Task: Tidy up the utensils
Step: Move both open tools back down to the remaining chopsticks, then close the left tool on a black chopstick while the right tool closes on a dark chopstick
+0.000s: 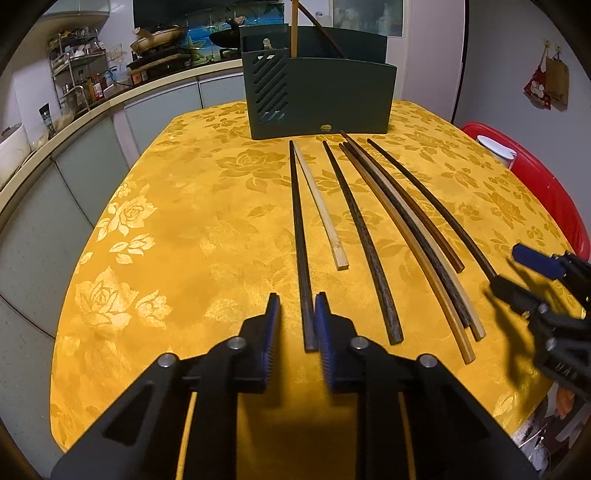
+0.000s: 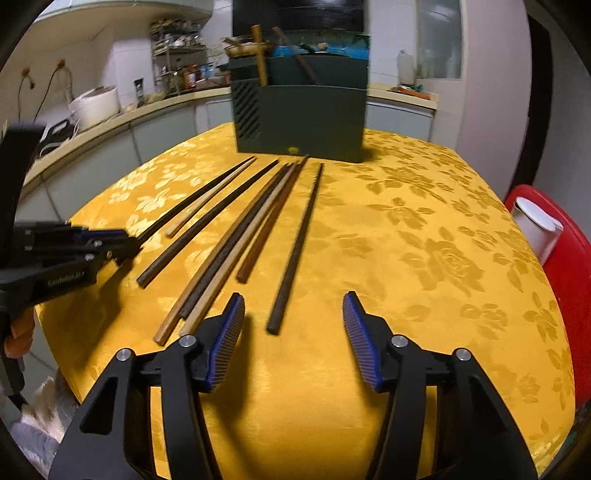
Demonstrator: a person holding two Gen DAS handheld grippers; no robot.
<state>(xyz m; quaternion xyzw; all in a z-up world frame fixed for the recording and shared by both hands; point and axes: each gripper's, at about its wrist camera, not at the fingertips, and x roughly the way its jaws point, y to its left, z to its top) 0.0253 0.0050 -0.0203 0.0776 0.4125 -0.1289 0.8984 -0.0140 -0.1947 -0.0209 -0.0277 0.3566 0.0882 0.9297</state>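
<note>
Eight chopsticks lie side by side on the counter [image 1: 184,221], which is covered in a yellow rose-patterned cloth, their far ends pointing at a dark green utensil holder [image 1: 332,96] standing at the back. Two sticks [image 1: 294,29] already stand inside that holder. The left tongs [image 1: 297,317] are narrow and straddle the near end of the leftmost dark chopstick [image 1: 298,229]; one blue pad sits right against it, while a thin strip of cloth shows between the stick and the other pad, so it is not clamped. Just beside it lies a shorter pale chopstick [image 1: 321,206], then another dark one [image 1: 360,236], then a tight bunch of four [image 1: 406,236] in tan, dark, pale and brown. The right tongs [image 2: 293,314] stand about half wide, low over the cloth, with the near end of the rightmost dark chopstick [image 2: 299,243] between the blue pads and touching neither
</note>
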